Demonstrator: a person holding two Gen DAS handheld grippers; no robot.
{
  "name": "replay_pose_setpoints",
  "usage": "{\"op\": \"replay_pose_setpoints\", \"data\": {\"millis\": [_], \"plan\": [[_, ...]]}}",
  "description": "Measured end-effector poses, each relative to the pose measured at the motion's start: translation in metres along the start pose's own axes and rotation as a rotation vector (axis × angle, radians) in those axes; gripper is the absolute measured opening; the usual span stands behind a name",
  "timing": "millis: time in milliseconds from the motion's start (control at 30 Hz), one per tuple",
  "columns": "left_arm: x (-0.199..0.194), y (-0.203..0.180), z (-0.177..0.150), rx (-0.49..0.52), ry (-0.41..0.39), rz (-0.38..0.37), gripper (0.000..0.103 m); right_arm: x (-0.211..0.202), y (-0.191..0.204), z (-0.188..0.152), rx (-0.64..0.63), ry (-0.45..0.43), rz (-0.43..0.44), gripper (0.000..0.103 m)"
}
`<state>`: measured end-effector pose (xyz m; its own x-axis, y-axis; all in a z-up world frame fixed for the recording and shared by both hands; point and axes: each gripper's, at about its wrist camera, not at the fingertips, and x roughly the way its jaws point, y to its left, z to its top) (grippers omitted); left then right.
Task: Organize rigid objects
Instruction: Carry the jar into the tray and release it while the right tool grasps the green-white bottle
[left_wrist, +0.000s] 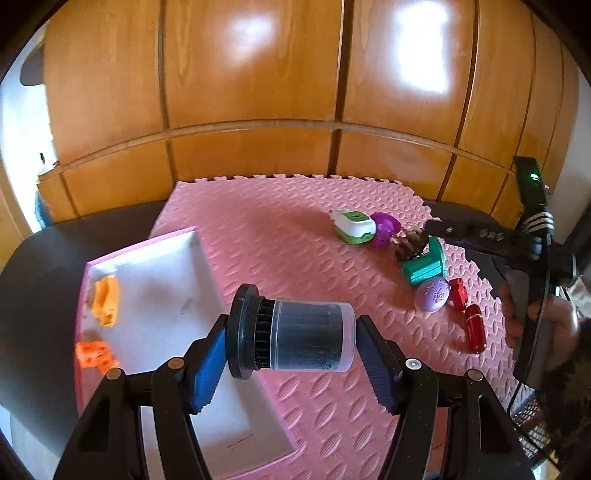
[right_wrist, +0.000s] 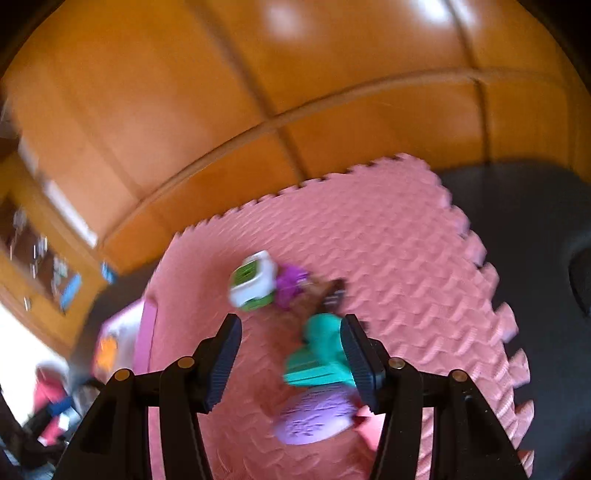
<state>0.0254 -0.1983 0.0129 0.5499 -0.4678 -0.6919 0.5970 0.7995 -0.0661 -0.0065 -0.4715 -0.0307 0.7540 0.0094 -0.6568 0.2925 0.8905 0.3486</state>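
Note:
My left gripper (left_wrist: 291, 325) is shut on a black cylinder with a clear cap (left_wrist: 295, 334), held crosswise between the blue pads, above the right edge of a white box with pink walls (left_wrist: 162, 280). The right wrist view is blurred. There my right gripper (right_wrist: 291, 321) stands open above the pink foam mat (right_wrist: 388, 258), nothing between its pads. A teal spool (right_wrist: 317, 354) lies on the mat just beside its right finger, and a lavender egg (right_wrist: 314, 417) is nearer. From the left wrist view, the right gripper (left_wrist: 436, 227) hovers over the toy cluster, a hand (left_wrist: 554, 325) on its grip.
The box holds a yellow-orange piece (left_wrist: 107, 301) and an orange block (left_wrist: 96, 356). On the mat lie a green-and-white toy (left_wrist: 354, 226), a purple ball (left_wrist: 384, 229), a brown spiky piece (left_wrist: 408, 245) and red pieces (left_wrist: 474, 328). Wooden cupboard doors (left_wrist: 258, 92) stand behind the dark table (left_wrist: 40, 266).

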Motion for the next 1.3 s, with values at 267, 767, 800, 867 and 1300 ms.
{"op": "replay_pose_setpoints", "data": {"millis": [267,767,800,867,1300], "plan": [[-0.015,0.036,-0.016,-0.08,-0.013,-0.005,0.067,0.064,0.065,0.037,-0.222,0.108,-0.034,0.056],[-0.015,0.076,-0.027,-0.197,-0.002,-0.009,0.068,0.145,0.075,0.054,-0.445,0.345,-0.258,0.046],[-0.015,0.076,-0.028,-0.199,-0.005,-0.008,0.067,0.141,0.075,0.053,-0.434,0.346,-0.245,0.044],[-0.018,0.078,-0.027,-0.205,-0.012,-0.007,0.067,0.135,0.079,0.045,-0.436,0.354,-0.197,0.043],[-0.042,0.137,-0.041,-0.353,-0.036,0.066,0.067,0.074,0.12,-0.046,-0.531,0.302,-0.04,0.042]]}}
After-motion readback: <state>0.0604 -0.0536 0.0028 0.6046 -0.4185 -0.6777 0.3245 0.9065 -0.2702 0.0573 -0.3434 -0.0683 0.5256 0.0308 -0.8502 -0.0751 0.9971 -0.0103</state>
